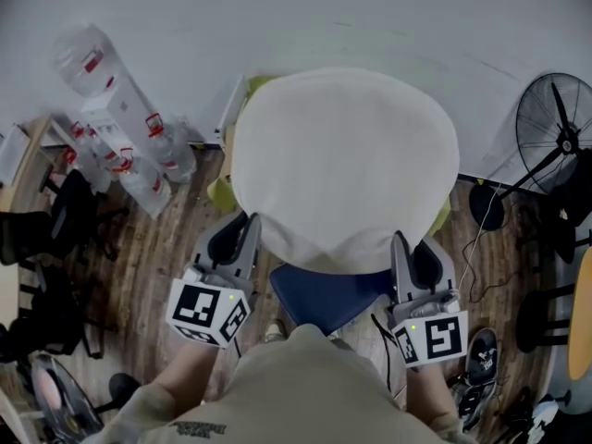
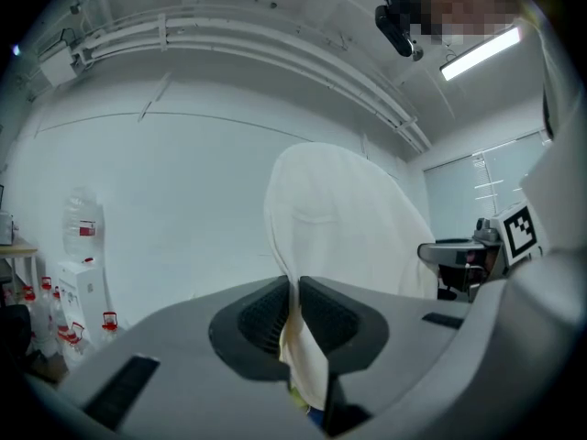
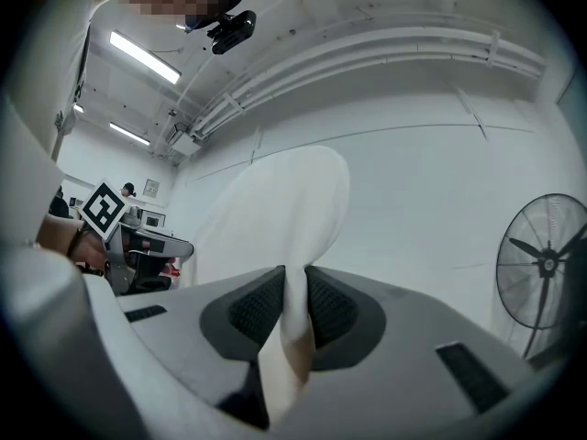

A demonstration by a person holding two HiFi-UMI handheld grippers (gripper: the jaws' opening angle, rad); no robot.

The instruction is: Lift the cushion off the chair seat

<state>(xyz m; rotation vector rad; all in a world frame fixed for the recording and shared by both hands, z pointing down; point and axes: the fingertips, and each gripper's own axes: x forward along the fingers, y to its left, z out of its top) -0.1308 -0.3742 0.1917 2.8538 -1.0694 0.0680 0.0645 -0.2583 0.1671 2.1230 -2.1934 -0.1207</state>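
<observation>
cushions: just one, a round cream fabric cushion (image 1: 342,165), held up over the blue chair seat (image 1: 324,296), hiding most of it
claws: two, left gripper (image 1: 246,222) and right gripper (image 1: 400,240), each pinched tight on the cushion's near edge
around: one black floor fan (image 1: 555,132) on the right, clear water jugs (image 1: 139,160) on the left

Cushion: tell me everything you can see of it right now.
The cushion is round, off-white, soft-looking fabric with faint creases. It appears raised above the blue chair seat, which shows under its near edge, with its broad face toward the head camera. The left tool and right tool are each shut on its near rim, one at each side, fabric pinched between their pads. I see nothing else touching it.
</observation>
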